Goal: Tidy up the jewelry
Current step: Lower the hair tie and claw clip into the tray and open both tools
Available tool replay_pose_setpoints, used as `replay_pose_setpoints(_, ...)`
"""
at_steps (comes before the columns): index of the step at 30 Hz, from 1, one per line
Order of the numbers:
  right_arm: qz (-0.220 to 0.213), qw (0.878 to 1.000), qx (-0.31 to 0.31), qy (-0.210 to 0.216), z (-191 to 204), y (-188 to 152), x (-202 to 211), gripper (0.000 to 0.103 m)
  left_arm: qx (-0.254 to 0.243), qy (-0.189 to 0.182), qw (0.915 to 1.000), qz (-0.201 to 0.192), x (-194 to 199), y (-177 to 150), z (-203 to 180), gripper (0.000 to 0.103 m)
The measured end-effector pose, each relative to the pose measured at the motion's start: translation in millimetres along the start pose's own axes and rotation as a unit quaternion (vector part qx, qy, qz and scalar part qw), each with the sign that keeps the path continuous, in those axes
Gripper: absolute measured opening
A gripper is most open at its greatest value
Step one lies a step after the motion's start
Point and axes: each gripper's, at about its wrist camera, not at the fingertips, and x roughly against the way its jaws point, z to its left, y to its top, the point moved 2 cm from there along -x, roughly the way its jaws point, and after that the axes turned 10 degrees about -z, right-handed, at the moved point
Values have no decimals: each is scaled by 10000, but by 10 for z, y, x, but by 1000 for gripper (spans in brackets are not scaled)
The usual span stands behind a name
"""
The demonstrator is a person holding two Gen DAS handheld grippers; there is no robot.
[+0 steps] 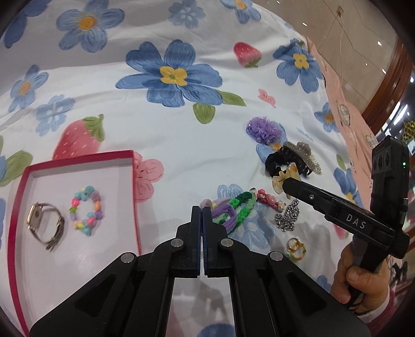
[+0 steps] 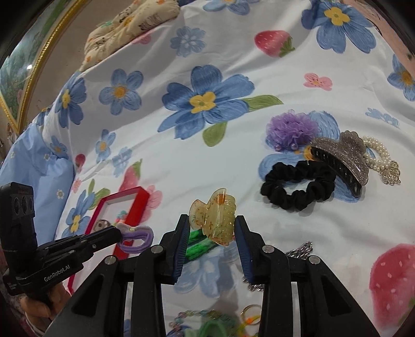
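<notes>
A red box with a white inside lies on the floral sheet at the left; it holds a watch and a pastel bead bracelet. My left gripper is shut and empty, just left of a purple hair tie and a green braided band. In the right wrist view my right gripper is open around a yellow translucent claw clip; the jaws stand on either side of it. The box also shows there, behind the left gripper.
A pile lies at the right: purple mesh flower, black scrunchie, glitter claw clip, pearl bracelet. A silver chain and coloured rings lie near the right gripper. A cream cloth sits at the back.
</notes>
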Motion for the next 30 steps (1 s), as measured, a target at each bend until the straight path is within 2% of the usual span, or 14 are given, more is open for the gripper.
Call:
replay_pose_setpoints(14, 194, 9980, 384, 452, 547, -211, 51, 36, 720, 357, 9959, -427, 662, -229, 538, 0)
replay_pose_setpoints(20, 334, 9953, 591, 688, 840, -337, -3, 36, 1097, 532, 9909, -578, 900, -373, 825, 0)
replay_pose_setpoints(30, 553, 9887, 940, 1028, 1294, -528, -111, 36, 1436, 822, 9836, -717, 1122, -510, 1165, 0)
